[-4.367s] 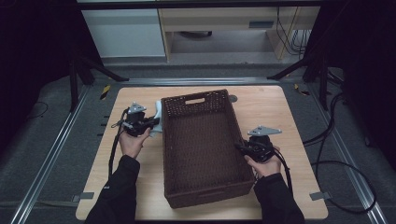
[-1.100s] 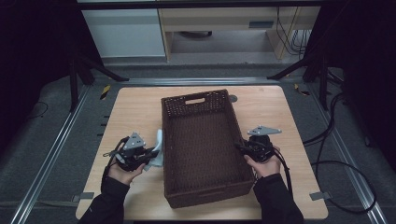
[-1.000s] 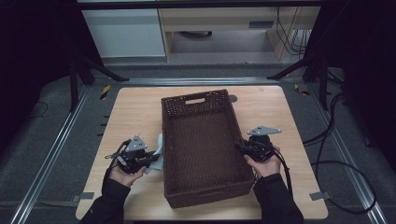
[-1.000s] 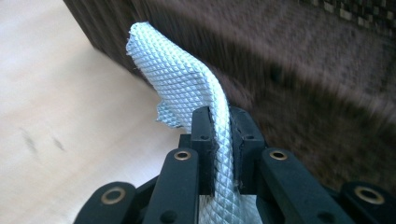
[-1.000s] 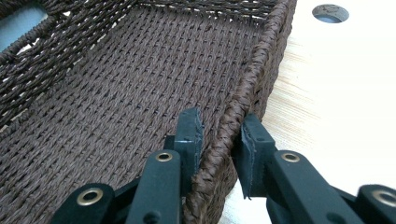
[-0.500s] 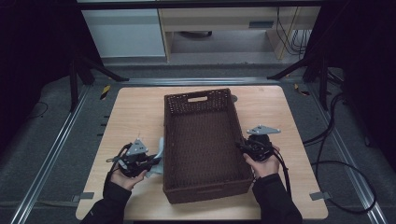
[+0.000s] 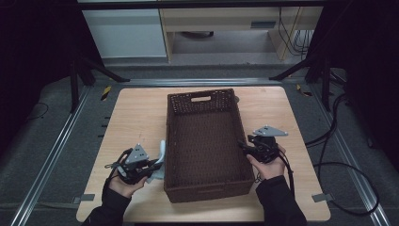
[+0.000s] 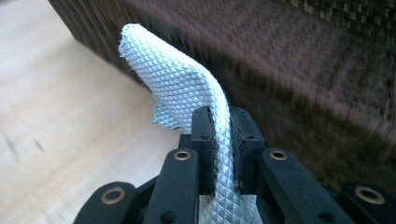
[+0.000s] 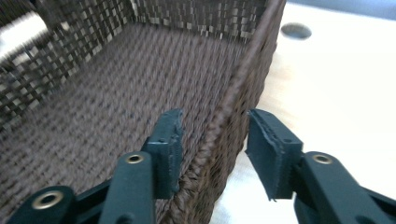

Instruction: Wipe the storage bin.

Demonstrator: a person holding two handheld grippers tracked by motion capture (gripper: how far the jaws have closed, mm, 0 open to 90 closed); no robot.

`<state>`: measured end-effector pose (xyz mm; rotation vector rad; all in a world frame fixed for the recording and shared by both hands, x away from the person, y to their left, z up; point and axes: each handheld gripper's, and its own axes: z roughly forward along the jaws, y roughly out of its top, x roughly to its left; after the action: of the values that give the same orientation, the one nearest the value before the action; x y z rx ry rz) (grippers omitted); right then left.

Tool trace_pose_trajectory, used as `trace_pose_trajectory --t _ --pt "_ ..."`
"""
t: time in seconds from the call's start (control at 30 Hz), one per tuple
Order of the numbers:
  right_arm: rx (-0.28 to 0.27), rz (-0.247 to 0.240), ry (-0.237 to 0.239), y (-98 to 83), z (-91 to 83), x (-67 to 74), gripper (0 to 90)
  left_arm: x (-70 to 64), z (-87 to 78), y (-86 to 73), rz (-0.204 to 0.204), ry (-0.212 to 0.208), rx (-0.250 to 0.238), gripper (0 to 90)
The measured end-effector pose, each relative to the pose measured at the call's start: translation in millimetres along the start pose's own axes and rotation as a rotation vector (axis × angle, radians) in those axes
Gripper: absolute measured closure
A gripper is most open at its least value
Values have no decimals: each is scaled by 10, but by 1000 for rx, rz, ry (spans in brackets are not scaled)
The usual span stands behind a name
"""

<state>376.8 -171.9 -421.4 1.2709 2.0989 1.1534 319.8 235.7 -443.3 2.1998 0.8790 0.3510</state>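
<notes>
Left gripper (image 7: 151, 167), held in the person's left hand (image 7: 123, 182) at the near left of the table (image 7: 127, 117), is pressed together on a pale blue-white cloth (image 8: 180, 88). In the left gripper view the two black jaws pinch the cloth between them, and the cloth rises from the jaws, bends over and ends in a frayed edge close to the dark woven wall of the basket (image 8: 299, 70). From the high view the cloth (image 7: 161, 157) stands just beside the basket's left wall, outside it, above the table top.

The right gripper (image 7: 245, 147), in the right hand (image 7: 268, 165), is at the basket's right wall. In the right gripper view its jaws are spread, one inside the basket (image 9: 116, 107) and one outside, with the braided rim (image 9: 243, 84) between them. The jaws have just been opening, and the pads no longer press on the wall.

The basket (image 7: 204, 141) is long, dark brown and woven, with a handle slot (image 7: 201, 99) in its far wall. It lies lengthwise in the middle of the table. Its inside shows nothing but the woven floor.

I can read no writing, label or brand on the basket, the cloth or the grippers.
</notes>
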Motion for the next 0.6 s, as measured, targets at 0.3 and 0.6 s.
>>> trace_pose_trajectory --t 0.3,0.6 --pt "23 -28 30 -87 -92 25 528 -81 195 -113 8 -29 89 807" --pt "59 14 6 -84 6 90 716 -13 18 -28 -7 -18 3 807"
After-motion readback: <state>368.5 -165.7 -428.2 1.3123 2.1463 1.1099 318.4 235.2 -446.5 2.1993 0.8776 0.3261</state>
